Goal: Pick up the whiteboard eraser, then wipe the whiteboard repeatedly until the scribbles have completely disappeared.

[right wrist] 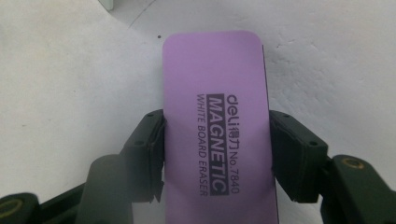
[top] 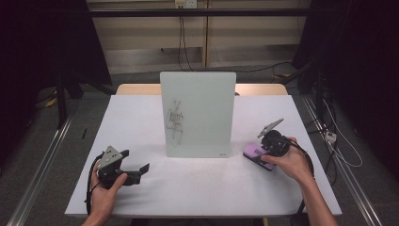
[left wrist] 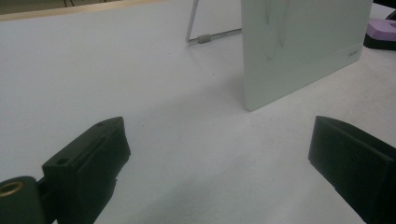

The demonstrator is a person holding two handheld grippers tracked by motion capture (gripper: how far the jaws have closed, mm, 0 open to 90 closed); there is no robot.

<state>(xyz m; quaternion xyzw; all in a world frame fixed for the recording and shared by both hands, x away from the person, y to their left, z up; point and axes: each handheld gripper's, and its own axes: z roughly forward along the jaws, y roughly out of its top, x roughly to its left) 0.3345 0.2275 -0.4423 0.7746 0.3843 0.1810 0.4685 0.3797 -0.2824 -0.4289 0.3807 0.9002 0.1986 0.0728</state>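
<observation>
Black right gripper (right wrist: 217,144) clamps a purple eraser (right wrist: 215,93) printed "MAGNETIC"; left gripper (left wrist: 219,158) gapes wide.

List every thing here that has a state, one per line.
Whiteboard: upright on its stand, black scribbles on it.
Purple whiteboard eraser: flat on the table, clamped at its sides.
Right tool: shut on the eraser.
Left tool: open, nothing between the jaws.

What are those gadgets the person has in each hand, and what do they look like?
Each hand holds a black gadget. The left gripper and the right gripper each carry a grey three-cornered plate on top and trail a black cable. Up close, the fingers are chunky black blocks with small screw holes and brass-coloured fittings. The forearms are bare, with no sleeves.
</observation>
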